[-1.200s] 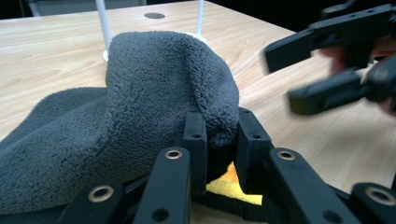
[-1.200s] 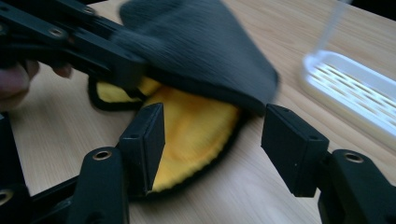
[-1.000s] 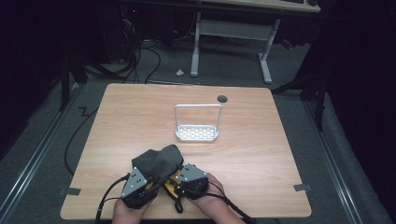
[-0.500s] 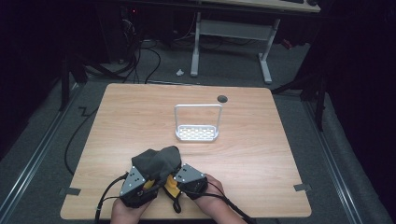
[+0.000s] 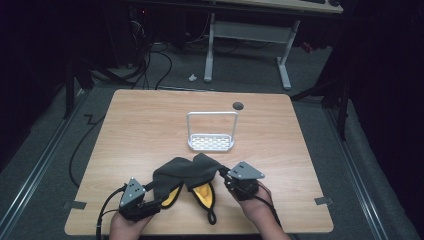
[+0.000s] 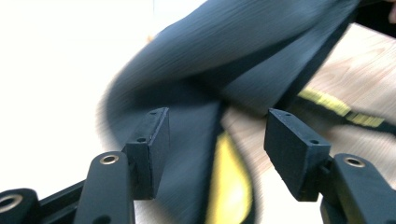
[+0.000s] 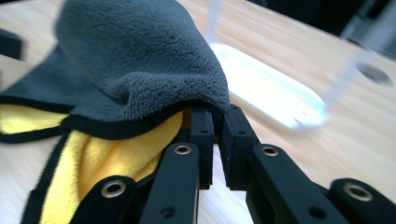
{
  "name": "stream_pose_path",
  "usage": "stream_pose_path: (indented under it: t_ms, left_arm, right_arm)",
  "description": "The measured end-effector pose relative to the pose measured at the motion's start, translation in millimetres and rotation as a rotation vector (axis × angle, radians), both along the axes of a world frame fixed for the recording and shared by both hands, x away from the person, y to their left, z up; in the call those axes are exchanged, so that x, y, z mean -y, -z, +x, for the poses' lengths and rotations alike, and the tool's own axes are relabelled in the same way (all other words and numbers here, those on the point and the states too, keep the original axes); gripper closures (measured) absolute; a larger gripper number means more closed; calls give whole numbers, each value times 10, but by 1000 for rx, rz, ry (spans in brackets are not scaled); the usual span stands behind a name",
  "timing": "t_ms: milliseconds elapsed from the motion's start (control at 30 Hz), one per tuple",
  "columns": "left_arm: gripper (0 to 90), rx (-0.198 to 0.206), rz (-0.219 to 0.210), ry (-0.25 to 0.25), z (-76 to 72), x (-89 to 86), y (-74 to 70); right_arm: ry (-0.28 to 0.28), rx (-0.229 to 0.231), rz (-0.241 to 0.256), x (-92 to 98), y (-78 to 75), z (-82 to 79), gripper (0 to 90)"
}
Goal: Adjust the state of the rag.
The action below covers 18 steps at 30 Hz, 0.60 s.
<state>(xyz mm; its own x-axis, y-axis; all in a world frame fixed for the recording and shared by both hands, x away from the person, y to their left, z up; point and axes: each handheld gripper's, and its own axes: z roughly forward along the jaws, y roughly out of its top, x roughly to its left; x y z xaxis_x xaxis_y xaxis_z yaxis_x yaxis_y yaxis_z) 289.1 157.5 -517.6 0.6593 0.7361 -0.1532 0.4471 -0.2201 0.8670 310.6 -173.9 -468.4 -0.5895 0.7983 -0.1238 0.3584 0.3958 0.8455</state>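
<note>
The table (image 5: 150,125) was a pale wooden one, and it stood on a grey floor (image 5: 45,150). Behind it, at 12 o'clock, a white desk frame (image 5: 247,45) was seen in the dark. Near the far edge of the table, at about 1 o'clock from its middle, there was a small dark round hole (image 5: 238,105).

The cloth (image 5: 187,172) lay at the near side of the table, at 6 o'clock from the middle. It was dark grey outside and yellow inside, with a black border, and it was bunched up between the two grippers. A black loop from it reached toward the near edge.

The rack (image 5: 211,134) stood near the middle of the table, at 12 o'clock from the cloth and apart from it. It was white, with a flat perforated base and an upright wire frame.

The left gripper (image 6: 215,149) was at 7 o'clock, held by a hand (image 5: 125,227). Its jaws were spread wide, with the cloth lying between and beyond them; the view was blurred, so I could not tell if a pad touched it.

The right gripper (image 7: 215,126) was at 5 o'clock, held by the other hand (image 5: 257,202). Its jaws were pressed almost together, pinching the edge of the cloth, which draped over their tips.
</note>
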Motion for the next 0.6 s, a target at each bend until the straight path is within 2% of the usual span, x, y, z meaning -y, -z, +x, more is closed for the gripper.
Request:
stream_pose_path:
  t_ms: [67, 100, 133, 267, 333, 367, 400, 433, 500, 533, 567, 600]
  left_arm:
    - [408, -31, 18, 18, 14, 46, 37]
    - [408, -31, 18, 18, 14, 46, 37]
    - [412, -50, 40, 44, 14, 120, 67]
    - [410, -94, 72, 78, 34, 311, 110]
    - [401, -115, 129, 73, 68, 442, 140]
    - [411, -115, 181, 69, 77, 490, 153]
    - [470, -96, 207, 63, 67, 505, 148]
    - [584, -82, 224, 61, 61, 500, 139]
    - [773, -89, 195, 43, 71, 437, 121]
    - [812, -84, 160, 31, 83, 353, 85]
    - [827, -84, 160, 31, 83, 353, 85]
    - [836, -67, 102, -4, 99, 190, -1]
  right_arm:
    - [56, -24, 11, 205, 87, 3, 851]
    - [56, -24, 11, 205, 87, 3, 851]
    - [93, -59, 26, 368, 192, 1, 847]
    - [129, -111, 37, 525, 368, -19, 835]
    - [130, -118, 39, 525, 383, -26, 828]
    - [122, -112, 37, 518, 383, -27, 827]
    - [122, -109, 37, 506, 383, -32, 826]
    - [121, -108, 37, 498, 383, -34, 826]
    - [115, -102, 38, 479, 383, -43, 828]
    - [114, -97, 35, 477, 378, -45, 830]
    - [114, -97, 35, 477, 378, -45, 830]
    - [127, -88, 44, 502, 346, -51, 842]
